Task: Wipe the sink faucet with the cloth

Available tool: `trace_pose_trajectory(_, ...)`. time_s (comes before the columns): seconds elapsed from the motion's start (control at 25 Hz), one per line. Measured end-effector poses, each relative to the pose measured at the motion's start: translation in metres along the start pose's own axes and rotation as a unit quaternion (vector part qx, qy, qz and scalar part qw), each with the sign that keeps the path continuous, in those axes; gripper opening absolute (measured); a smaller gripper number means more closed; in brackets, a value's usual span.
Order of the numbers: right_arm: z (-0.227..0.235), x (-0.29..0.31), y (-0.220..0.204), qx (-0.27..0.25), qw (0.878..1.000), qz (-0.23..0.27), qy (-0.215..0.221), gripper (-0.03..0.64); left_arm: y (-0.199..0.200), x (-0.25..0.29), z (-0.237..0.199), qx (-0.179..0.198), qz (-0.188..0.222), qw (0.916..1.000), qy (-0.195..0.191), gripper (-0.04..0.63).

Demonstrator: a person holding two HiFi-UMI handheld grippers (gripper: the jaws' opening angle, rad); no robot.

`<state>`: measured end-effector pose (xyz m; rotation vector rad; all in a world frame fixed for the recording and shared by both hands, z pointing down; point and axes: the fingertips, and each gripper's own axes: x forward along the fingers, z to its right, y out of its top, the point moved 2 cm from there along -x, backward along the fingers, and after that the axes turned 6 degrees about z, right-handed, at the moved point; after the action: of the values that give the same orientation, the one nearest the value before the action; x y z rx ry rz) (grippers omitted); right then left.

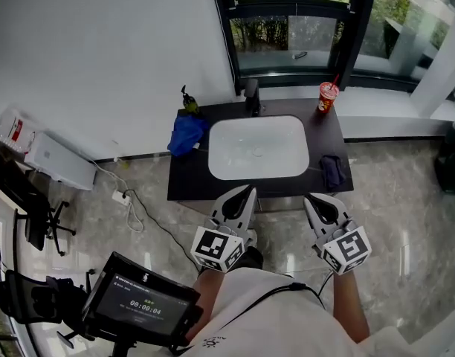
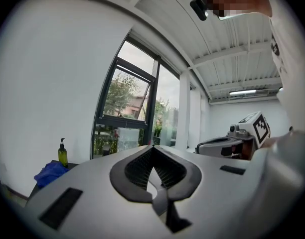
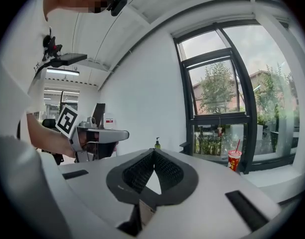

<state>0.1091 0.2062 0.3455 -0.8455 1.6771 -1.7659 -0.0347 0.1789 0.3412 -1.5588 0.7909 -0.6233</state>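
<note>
Faucet [image 1: 251, 95] stands untouched at the countertop's [image 1: 184, 188] back edge, behind the sink [image 1: 215, 155]. This looks like the approach step: left gripper [image 1: 244, 193] and right gripper [image 1: 314, 201] hover off the front edge, jaws closed and empty. Next they must open on a cloth, either the blue cloth [image 1: 185, 136] at the left edge or perhaps the dark cloth [image 1: 332, 171] at the front right corner. A red cup [image 1: 327, 97] stands near the faucet.

Bright daylight from window [image 1: 302, 28] at 12 o'clock. Sink [image 1: 259, 147] evenly lit, shadows soft. Floor [image 1: 406, 222] glossy, faint glare at 4 o'clock. Gripper views: fisheye bending, black corners, near foreground blurred.
</note>
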Motion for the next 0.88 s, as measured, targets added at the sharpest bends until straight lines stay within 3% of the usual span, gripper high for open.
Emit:
trace_pose_trajectory(0.52, 0.055, 0.128, 0.018, 0.000, 0.999, -0.006, -0.041, 0.005, 0.016, 0.104, -0.123, -0.010, 0.000, 0.9977, -0.067, -0.006)
trace_pose_trajectory(0.88, 0.090, 0.150, 0.008, 0.014, 0.999, -0.020, -0.036, 0.005, 0.003, 0.138, -0.135, -0.021, -0.018, 0.9973, -0.068, -0.006)
